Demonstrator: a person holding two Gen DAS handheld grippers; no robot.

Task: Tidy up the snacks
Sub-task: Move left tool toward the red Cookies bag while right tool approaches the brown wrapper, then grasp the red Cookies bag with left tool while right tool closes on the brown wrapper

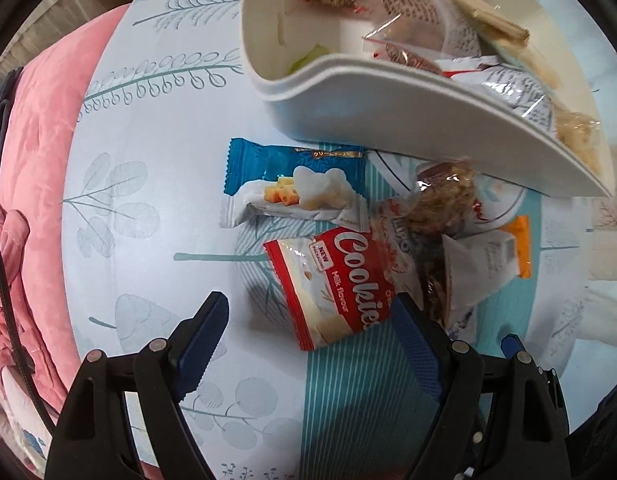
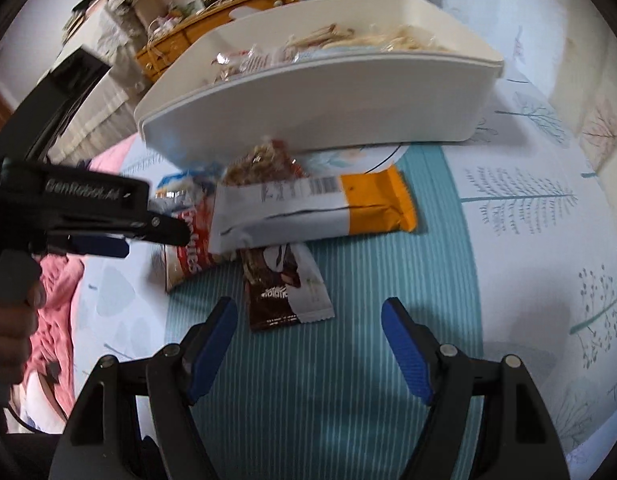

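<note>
Both tools hover spread and empty over loose snacks beside the white bin [image 1: 348, 112] on the surface. The left tool [image 1: 308, 320] sits just short of the red cookie packet [image 1: 340, 280], whose long axis slants across its gap; the right tool [image 2: 308, 320] faces the brown wafer pack [image 2: 288, 288], lengthwise ahead.

Snack packets [image 1: 340, 280] heaped beside white bin [image 1: 388, 120]

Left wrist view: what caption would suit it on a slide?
Open left gripper hovering over a red cookie packet beside a blue cheese snack, near a white bin of wrapped snacks.
</note>
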